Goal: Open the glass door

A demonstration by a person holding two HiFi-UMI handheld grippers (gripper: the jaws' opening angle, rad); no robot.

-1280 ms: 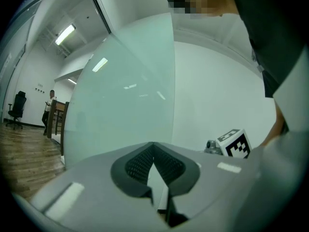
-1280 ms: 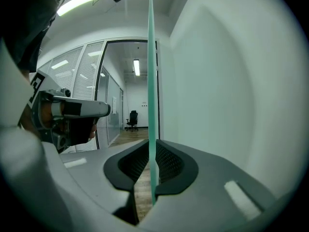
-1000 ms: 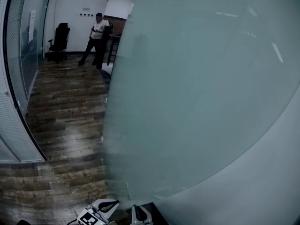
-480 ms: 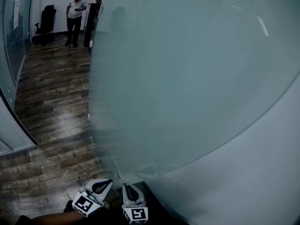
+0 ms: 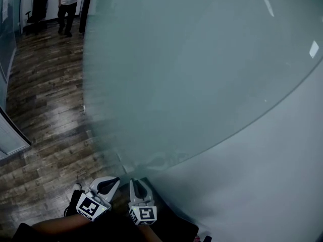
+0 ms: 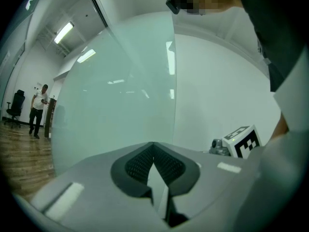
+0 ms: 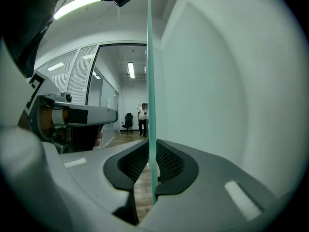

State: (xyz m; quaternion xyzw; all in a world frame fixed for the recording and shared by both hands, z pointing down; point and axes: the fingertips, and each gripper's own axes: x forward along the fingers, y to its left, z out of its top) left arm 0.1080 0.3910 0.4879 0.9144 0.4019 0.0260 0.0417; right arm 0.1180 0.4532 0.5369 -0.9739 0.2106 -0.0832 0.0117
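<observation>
Dark wood-plank flooring (image 5: 45, 110) is showing as a narrower strip left of the tall frosted pale-green glass door (image 5: 202, 69) than a second ago, which I am reading as the pane swinging open. I am keeping the right gripper (image 7: 150, 153) clamped on the door's free edge, while the left gripper (image 6: 153, 151), just left of that edge, is travelling with jaws together on nothing.

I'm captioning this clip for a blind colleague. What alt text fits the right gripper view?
The right gripper is closed on the thin edge of a frosted glass door, seen edge-on up the frame's middle. A white wall fills the right; at left is the left gripper, and far down a corridor stand a person and an office chair.
</observation>
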